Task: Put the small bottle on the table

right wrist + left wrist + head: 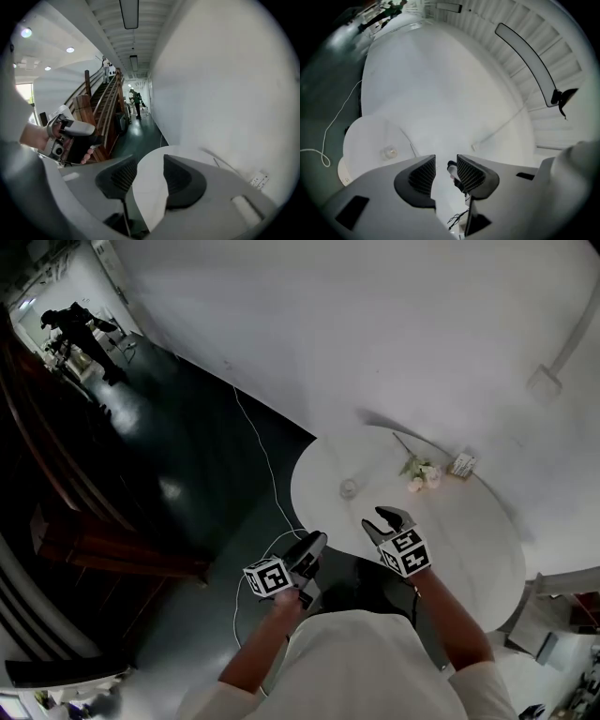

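On the bench [469,549], where does the task item sit? — Obs. 1

Small bottle [349,488]: on the round white bench, toward its far left part, apart from both tongs. To its right lie a sprig of pale flowers [420,472] and, nearer the wall, a small white box [462,463]. — Obs. 2

Left tongs, state? — Obs. 1

Left tongs [446,165]: jaws partly apart with a narrow gap, ribbed pads facing each other, nothing clamped. Head view puts them just off the bench's near rim, above the dark floor [187,465]. In the left gripper view the bottle shows well to the left of the jaws. — Obs. 2

Right tongs? — Obs. 1

Right tongs [150,171]: jaws partly apart and empty; only the bench rim shows through the gap. Head view has them over the near edge of the bench, with the bottle beyond the tips and to the left, not touching. — Obs. 2

Surroundings? — Obs. 1

White cable [267,463] trails over the floor toward the bench. A person [80,324] stands far down the corridor. — Obs. 2
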`<state>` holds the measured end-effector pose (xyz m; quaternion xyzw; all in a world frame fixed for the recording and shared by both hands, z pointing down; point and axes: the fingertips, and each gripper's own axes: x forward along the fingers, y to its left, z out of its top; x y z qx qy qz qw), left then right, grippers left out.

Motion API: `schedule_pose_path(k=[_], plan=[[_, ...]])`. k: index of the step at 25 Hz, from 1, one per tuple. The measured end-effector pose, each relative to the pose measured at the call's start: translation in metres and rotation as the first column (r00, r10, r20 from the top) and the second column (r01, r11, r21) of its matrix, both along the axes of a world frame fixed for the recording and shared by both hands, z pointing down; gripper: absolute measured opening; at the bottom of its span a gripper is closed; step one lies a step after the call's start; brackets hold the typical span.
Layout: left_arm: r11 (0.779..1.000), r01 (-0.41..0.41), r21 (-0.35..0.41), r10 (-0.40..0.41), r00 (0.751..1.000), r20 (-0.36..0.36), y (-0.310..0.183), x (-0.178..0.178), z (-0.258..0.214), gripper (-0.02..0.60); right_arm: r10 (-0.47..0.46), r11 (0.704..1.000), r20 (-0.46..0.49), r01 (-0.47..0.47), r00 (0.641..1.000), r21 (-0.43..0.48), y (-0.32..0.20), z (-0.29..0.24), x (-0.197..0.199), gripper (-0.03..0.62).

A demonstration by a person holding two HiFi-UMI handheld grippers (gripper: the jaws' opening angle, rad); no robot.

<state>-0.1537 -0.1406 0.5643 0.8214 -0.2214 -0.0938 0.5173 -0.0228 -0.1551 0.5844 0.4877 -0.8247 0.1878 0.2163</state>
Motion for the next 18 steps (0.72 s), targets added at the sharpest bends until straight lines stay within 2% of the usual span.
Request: schedule_pose_path(k=[4,9,13,18], plan=[[0.993,-0.061,0.104,0.050,0.994,0.102,0.010,0.005,-0.012,0.108,0.039,0.998,0.007,-0.039,0.999,0.041,0.025,-0.024,0.004,0.159],[0.969,-0.125,0.215,0.077,0.973,0.218,0.020,0.015,-0.030,0.090,0.055,0.994,0.016,-0.056,0.998,0.089,0.043,-0.048,0.009,0.103],[0.952,-0.147,0.270,0.068,0.956,0.284,0.024,0.029,-0.041,0.058,0.044,0.992,0.056,-0.050,0.997,0.115,0.056,-0.065,0.019,0.076],[0.941,-0.123,0.316,0.011,0.943,0.334,0.023,0.038,-0.054,0.028,0.011,0.989,0.090,-0.024,0.996,0.147,0.064,-0.082,0.028,0.048]])
